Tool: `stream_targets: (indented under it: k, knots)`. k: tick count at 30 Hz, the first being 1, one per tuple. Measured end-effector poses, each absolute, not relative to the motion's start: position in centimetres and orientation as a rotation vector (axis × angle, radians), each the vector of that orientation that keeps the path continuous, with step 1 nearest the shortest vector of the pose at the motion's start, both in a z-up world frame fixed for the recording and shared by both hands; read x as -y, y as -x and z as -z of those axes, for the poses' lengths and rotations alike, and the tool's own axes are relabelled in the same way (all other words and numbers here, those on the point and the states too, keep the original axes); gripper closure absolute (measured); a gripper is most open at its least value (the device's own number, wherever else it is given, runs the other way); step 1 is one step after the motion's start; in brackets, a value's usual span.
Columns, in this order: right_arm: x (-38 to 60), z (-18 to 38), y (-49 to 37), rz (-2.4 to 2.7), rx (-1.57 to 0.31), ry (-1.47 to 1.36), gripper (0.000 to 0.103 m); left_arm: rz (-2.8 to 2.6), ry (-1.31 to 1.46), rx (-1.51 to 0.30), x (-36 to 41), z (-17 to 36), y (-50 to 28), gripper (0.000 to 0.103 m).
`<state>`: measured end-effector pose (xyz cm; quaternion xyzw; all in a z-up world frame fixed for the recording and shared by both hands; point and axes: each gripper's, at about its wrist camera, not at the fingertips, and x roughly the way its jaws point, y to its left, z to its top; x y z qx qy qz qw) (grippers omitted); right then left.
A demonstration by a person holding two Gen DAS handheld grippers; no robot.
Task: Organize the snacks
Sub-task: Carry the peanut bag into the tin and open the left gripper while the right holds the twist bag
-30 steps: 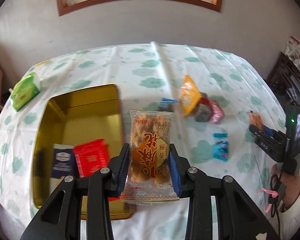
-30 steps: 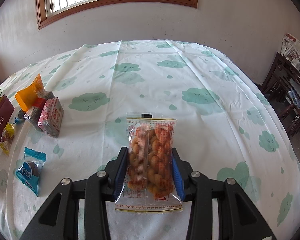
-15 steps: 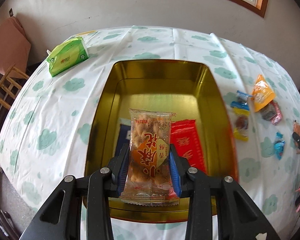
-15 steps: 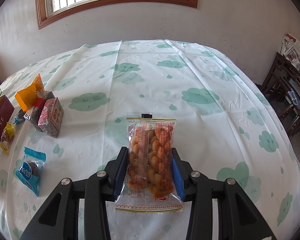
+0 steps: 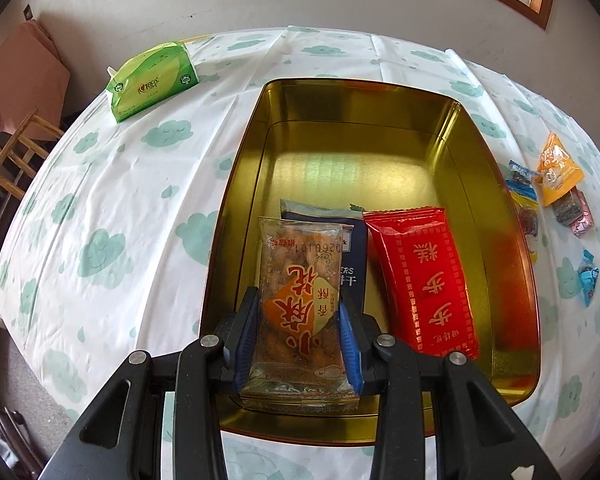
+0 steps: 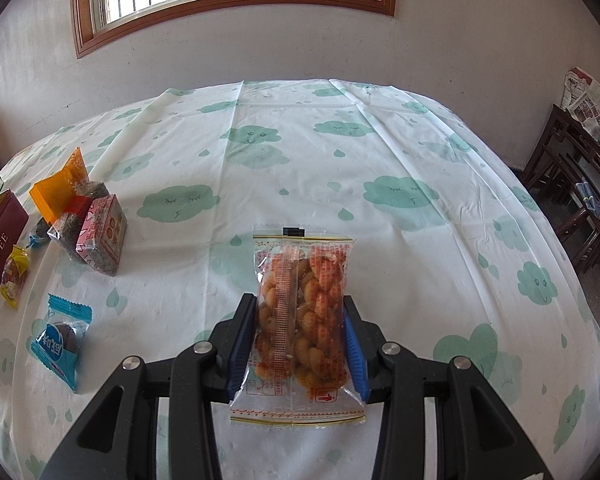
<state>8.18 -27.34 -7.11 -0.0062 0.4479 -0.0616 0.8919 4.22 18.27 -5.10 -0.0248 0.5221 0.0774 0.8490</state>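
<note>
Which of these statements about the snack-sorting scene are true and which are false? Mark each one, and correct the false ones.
1. The left gripper holds a clear snack packet over the gold tin. True.
2. The tin holds nothing. False: a red packet and a dark blue packet lie in it.
3. The right gripper is open and holds nothing. False: it is shut on a packet of twisted snacks.
4. A green tissue pack lies on the tablecloth outside the tin. True.

Glossy gold metal tin [image 5: 496, 184], shiny plastic snack packet [image 5: 300, 300], smooth tablecloth [image 5: 120, 200].
</note>
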Motion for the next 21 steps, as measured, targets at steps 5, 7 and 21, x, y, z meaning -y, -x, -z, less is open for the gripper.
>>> stream_targets:
  k: [5,7,21]
  knots:
    - [27.3,7.1,-8.19,0.128,-0.929,0.014,0.061,-0.155,0.057,-1.102,-18.6,5.11,-4.07,0.066]
    - [27.26,7.1,-8.19,0.128,-0.929,0.014,0.061,-0.152,0.045,-1.098,-18.5,5.15,-3.99,0.066]
    - [27.19,6.97,-8.7,0.165,-0.977,0.002,0.061,-0.158,0.045,-1.101,-18.7,5.1,-3.94,0.066]
